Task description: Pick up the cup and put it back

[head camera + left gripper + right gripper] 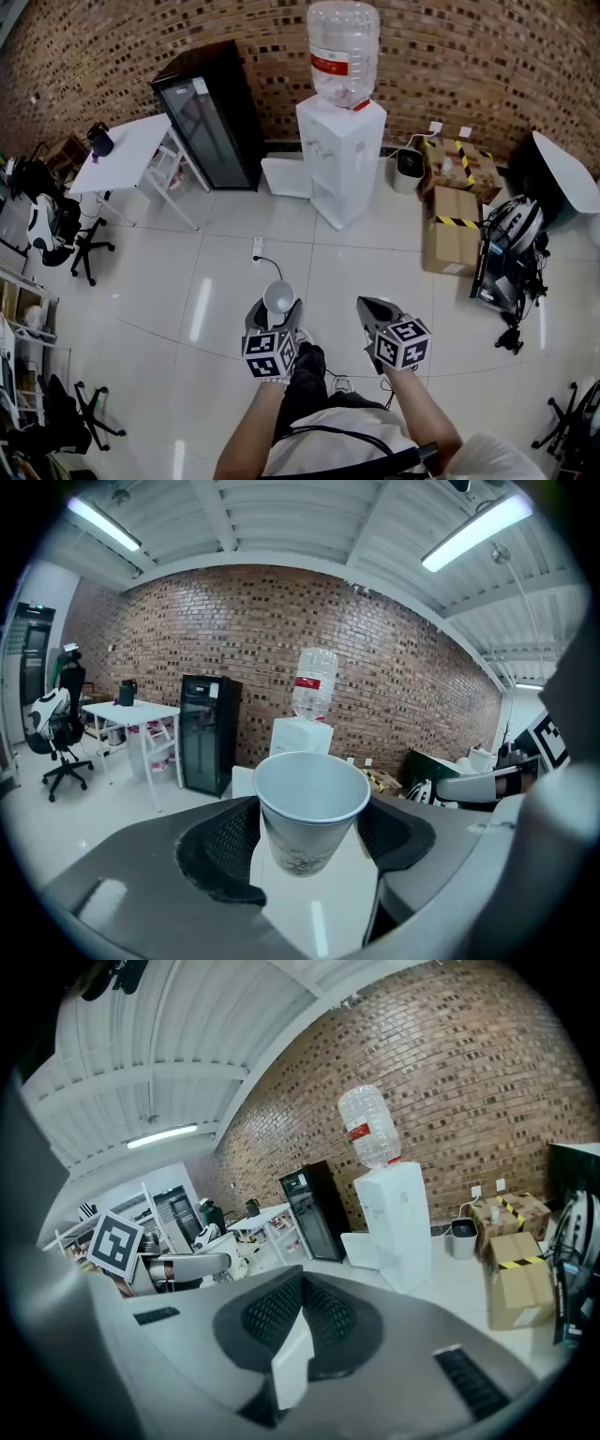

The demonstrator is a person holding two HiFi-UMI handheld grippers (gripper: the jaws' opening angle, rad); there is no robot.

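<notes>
A white paper cup (278, 296) stands upright between the jaws of my left gripper (278, 306), held in the air above the white tiled floor. In the left gripper view the cup (309, 808) is empty, with a faint print low on its side, and both black pads press on its sides; my left gripper (310, 834) is shut on it. My right gripper (364, 303) is level with it to the right. Its jaws come together at the tips with nothing between them, as the right gripper (300, 1290) view also shows.
A white water dispenser (339, 159) with a bottle on top stands ahead against the brick wall. A black glass-door fridge (211, 117) and a white table (122, 150) lie to the left, a cardboard box (452, 230) to the right. A power strip (257, 248) lies on the floor.
</notes>
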